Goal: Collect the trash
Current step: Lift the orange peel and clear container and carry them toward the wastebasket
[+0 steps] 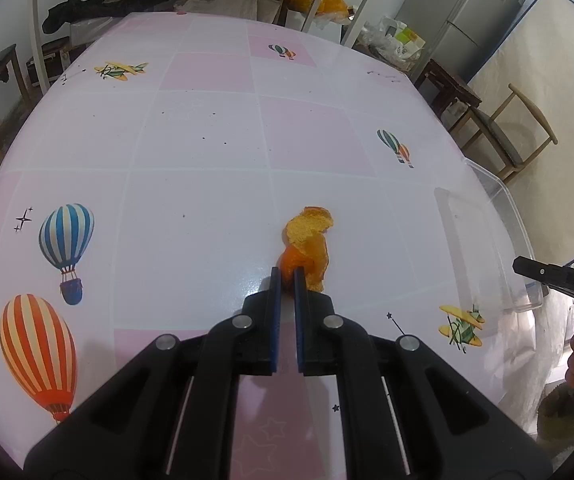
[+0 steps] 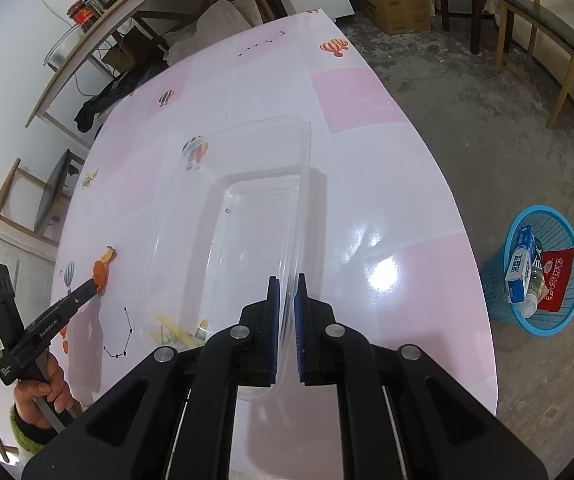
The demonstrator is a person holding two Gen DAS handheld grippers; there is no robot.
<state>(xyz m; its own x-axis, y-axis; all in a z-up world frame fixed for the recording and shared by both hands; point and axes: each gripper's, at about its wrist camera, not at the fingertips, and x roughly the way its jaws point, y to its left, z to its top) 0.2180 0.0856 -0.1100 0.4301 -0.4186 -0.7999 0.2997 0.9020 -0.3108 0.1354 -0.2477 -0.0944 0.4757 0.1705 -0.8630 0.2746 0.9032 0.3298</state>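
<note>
The peel, orange with a pale pitted inside, lies curled on the table, its near end pinched by the left gripper. The right gripper pinches the rim of the clear tray nearby. A blue bin holding trash stands on the floor.

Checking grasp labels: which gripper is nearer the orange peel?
Left. The left gripper is shut on the orange peel; the right gripper is off to the side, clamped on the clear plastic tray.
</note>
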